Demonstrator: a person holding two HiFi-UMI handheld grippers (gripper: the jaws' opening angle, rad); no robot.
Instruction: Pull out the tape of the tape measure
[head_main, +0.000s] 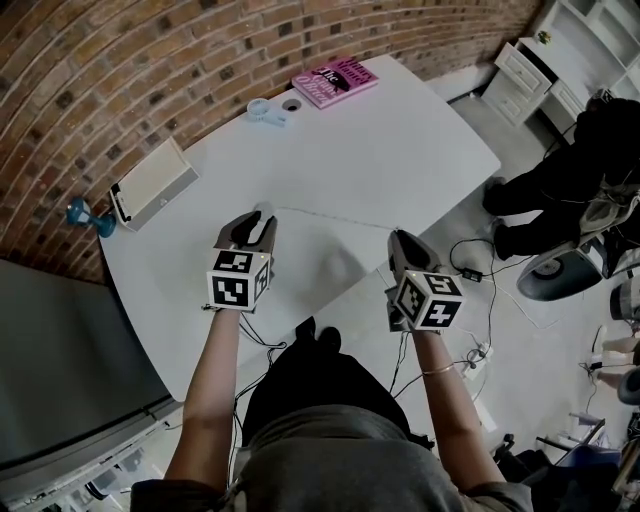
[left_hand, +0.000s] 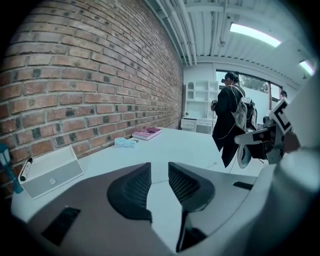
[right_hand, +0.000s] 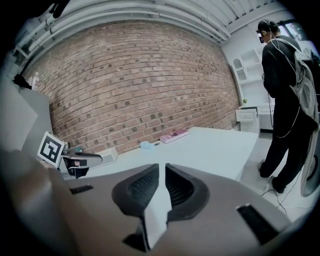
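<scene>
You held the left gripper (head_main: 258, 216) over the white table (head_main: 400, 130). Its jaws stood a narrow gap apart, with only bare tabletop showing between them. A small pale round thing (head_main: 263, 208) lay right at its tips, but I could not tell for sure that this was the tape measure. From there a thin pale line (head_main: 330, 220) ran across the table to the tips of your right gripper (head_main: 398, 238), which hung near the table's front edge. Its jaws were narrower still, a mere slit with only white showing through and nothing plainly gripped. Well apart, by the brick wall, lay a pink book (head_main: 334, 81), a light-blue thing (head_main: 264, 111) and a white box (head_main: 152, 182).
</scene>
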